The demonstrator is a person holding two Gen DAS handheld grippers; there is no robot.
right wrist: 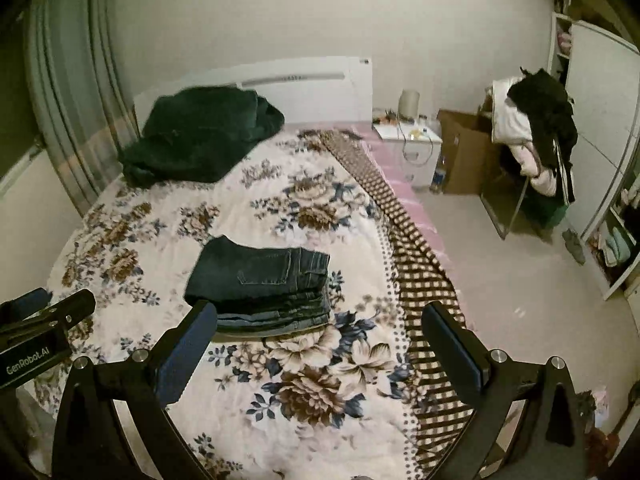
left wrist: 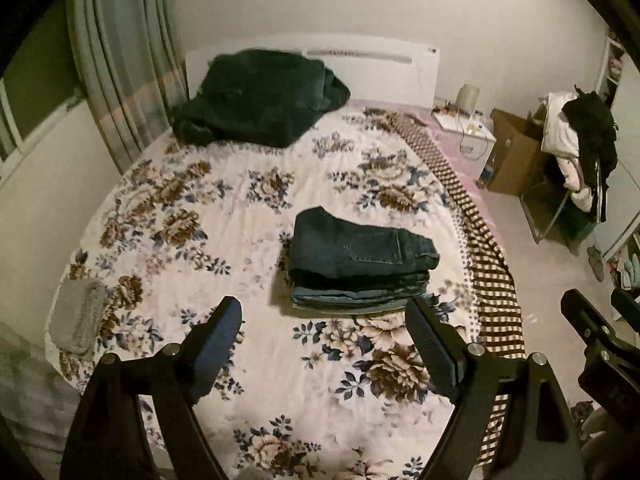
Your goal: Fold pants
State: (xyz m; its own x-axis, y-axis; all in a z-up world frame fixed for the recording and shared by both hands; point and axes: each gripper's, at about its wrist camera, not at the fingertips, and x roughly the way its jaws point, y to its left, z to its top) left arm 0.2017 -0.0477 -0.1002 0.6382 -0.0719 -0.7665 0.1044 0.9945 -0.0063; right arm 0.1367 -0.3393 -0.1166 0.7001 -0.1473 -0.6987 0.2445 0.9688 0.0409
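A stack of folded dark jeans (left wrist: 360,264) lies on the flowered bedspread (left wrist: 224,216) in the middle of the bed; it also shows in the right wrist view (right wrist: 260,284). A loose heap of dark unfolded pants (left wrist: 260,100) lies at the head of the bed, also in the right wrist view (right wrist: 200,140). My left gripper (left wrist: 324,320) is open and empty, held above the bed, short of the stack. My right gripper (right wrist: 320,324) is open and empty, just short of the stack's near right side.
A grey folded cloth (left wrist: 78,316) lies at the bed's left edge. A checked blanket (right wrist: 420,280) runs along the bed's right side. A nightstand (right wrist: 412,148), a cardboard box (right wrist: 464,152) and a chair piled with clothes (right wrist: 536,132) stand to the right. Curtains (left wrist: 120,64) hang on the left.
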